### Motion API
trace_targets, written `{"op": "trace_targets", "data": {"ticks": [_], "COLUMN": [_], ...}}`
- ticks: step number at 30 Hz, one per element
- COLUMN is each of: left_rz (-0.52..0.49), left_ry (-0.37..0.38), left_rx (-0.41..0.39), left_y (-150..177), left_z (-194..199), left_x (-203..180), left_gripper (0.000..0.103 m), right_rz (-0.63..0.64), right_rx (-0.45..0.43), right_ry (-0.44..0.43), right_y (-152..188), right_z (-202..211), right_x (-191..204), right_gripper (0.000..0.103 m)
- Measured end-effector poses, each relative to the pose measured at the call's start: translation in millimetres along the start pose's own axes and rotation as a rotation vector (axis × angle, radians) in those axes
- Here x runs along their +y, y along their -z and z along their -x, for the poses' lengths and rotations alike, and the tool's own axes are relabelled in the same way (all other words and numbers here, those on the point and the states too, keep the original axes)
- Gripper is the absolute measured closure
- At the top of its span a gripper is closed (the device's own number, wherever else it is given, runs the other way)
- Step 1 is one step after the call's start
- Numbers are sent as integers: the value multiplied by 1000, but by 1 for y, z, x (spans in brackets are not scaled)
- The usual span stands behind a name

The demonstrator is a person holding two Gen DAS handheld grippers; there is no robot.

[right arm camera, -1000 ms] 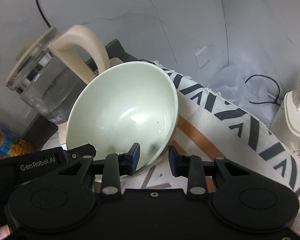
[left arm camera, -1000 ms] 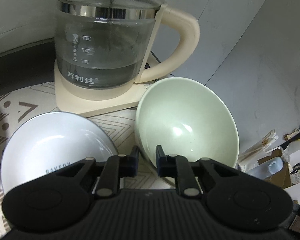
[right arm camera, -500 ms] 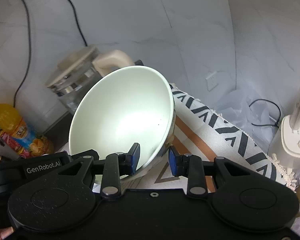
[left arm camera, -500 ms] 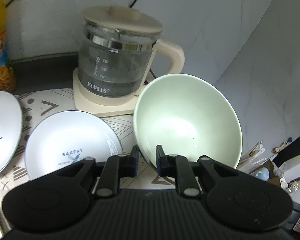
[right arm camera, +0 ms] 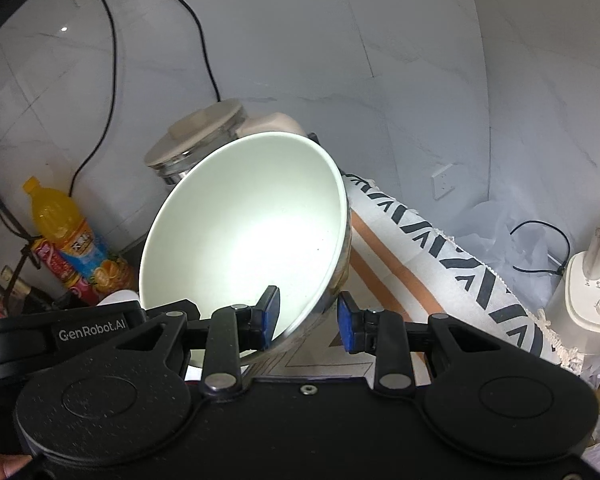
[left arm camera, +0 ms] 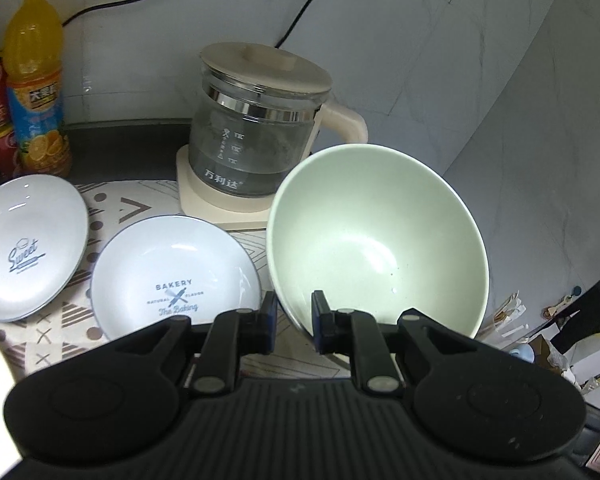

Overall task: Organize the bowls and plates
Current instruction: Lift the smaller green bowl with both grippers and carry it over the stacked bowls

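Now higher above the plates (both jaws clamped): green bowl [left arm camera: 376,240].

Left gripper [left arm camera: 293,322] angled down, jaws nearly closed; right gripper [right arm camera: 308,318] likewise, jaws apparently clamped.

Both wrist views slope down, close on the shared bowl [left arm camera: 376,240], kettle [right arm camera: 198,142] probably behind.

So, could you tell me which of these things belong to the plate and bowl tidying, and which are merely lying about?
Job:
- green bowl, gripped by left gripper and right gripper
- Bakery plate
- Sweet plate

Lying about:
- kettle
- orange drink bottle
- patterned cloth
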State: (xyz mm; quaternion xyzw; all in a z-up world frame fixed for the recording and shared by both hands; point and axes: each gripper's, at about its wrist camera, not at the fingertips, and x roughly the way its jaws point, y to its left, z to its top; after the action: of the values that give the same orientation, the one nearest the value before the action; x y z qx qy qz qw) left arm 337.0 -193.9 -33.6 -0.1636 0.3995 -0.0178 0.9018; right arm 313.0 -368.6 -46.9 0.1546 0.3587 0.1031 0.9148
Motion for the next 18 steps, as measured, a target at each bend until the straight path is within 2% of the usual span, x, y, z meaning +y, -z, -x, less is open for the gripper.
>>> {"op": "trace_targets", "data": {"ticks": [18], "left_rz": [20], "left_ry": [-31], "left_rx": [-54], "left_y": [22], "left_z": [59], "left_x": [10], "left_gripper": [87], "right_rz": [41], "right_rx": [-31], "right_ry": [-75], "right_y": [19], "right_z": [46], "right_x": [21], "right_gripper": [72]}}
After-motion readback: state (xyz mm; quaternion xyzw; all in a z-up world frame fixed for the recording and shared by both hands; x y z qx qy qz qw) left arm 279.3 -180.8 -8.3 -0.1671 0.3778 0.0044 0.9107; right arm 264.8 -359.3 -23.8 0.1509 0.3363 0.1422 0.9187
